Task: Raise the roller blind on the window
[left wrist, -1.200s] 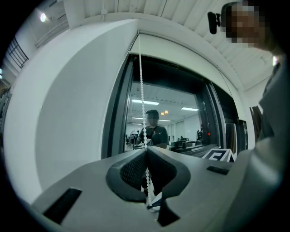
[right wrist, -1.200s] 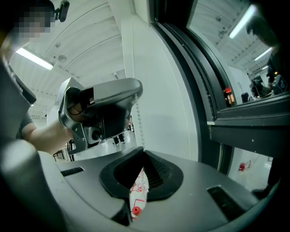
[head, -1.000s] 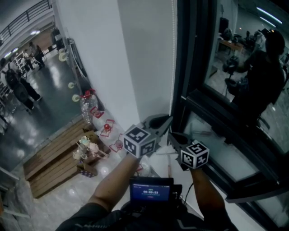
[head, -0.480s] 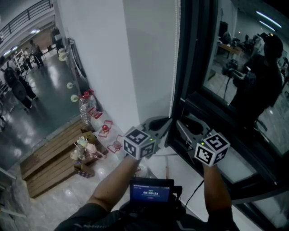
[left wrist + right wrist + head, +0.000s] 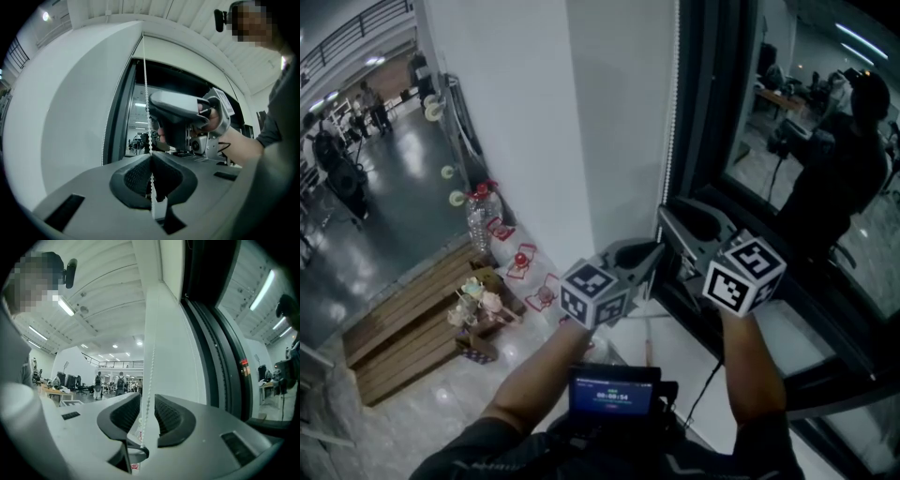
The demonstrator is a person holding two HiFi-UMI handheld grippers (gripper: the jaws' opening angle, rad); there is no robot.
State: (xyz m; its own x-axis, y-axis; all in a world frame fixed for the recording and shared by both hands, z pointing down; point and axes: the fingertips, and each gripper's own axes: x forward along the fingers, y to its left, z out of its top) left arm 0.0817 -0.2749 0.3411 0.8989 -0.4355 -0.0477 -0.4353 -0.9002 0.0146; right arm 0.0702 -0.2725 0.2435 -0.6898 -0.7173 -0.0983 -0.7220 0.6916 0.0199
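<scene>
A white bead chain (image 5: 671,141) hangs down the edge of the white wall beside the dark-framed window (image 5: 712,112). My left gripper (image 5: 654,249) points level at the chain and is shut on it; in the left gripper view the chain (image 5: 147,108) runs into the pinched jaws of the left gripper (image 5: 151,159). My right gripper (image 5: 667,219) is just above the left one. Its jaws have just been opening and stand apart, with the chain (image 5: 149,362) hanging free between the jaws of the right gripper (image 5: 146,409). The blind itself does not show.
A pale sill (image 5: 675,356) runs below the window, whose glass reflects a person with a camera rig. Far below at left lie a wooden pallet (image 5: 403,328), water bottles (image 5: 483,216) and small clutter. A device with a lit screen (image 5: 614,394) hangs at my chest.
The right gripper has risen along the chain from beside the left gripper to just above it, and its jaws have opened. The left gripper has stayed in place, shut on the chain.
</scene>
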